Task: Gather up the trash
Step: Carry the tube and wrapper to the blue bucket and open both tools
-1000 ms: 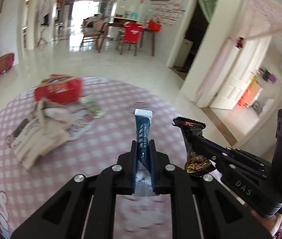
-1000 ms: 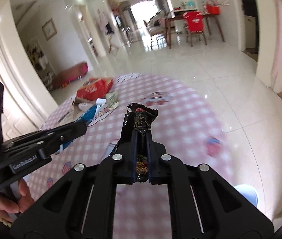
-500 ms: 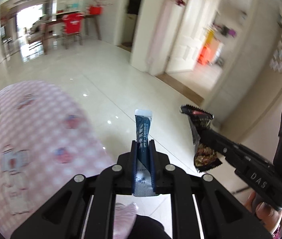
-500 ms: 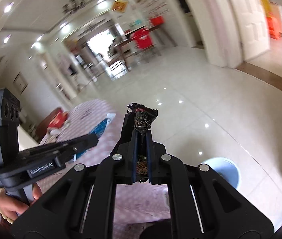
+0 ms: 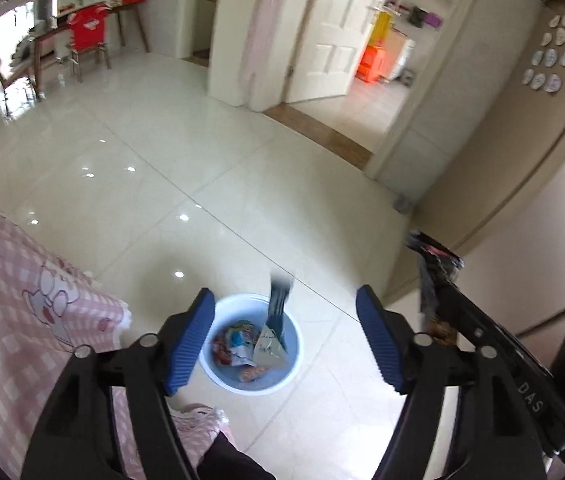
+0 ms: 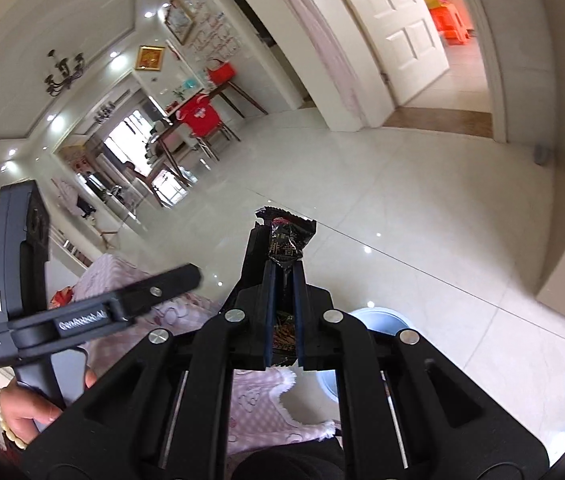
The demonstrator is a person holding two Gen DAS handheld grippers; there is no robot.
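My left gripper (image 5: 284, 294) hangs over a light blue bin (image 5: 294, 364) on the floor, and its jaws are opening. A dark blue sachet (image 5: 276, 312) has left the blue pads (image 5: 190, 340) and drops, blurred, into the bin, which holds several wrappers (image 5: 242, 344). My right gripper (image 6: 282, 268) is shut on a dark snack wrapper (image 6: 286, 240), whose top sticks out past the fingertips. In the left wrist view that wrapper (image 5: 430, 280) hangs at the right, beside the bin. The bin (image 6: 382, 318) shows partly behind the right gripper.
A pink checked tablecloth (image 5: 10, 300) hangs at the left, close to the bin. Glossy cream floor tiles (image 5: 202, 160) stretch ahead to a white door (image 5: 330, 40) and a dining table with a red chair (image 5: 86, 36). A hand (image 6: 26, 404) holds the left gripper's handle.
Both grippers swung off the table to the floor bin. The left gripper opened and let go of the blue sachet, which now falls into the bin. The right gripper still holds its wrapper.
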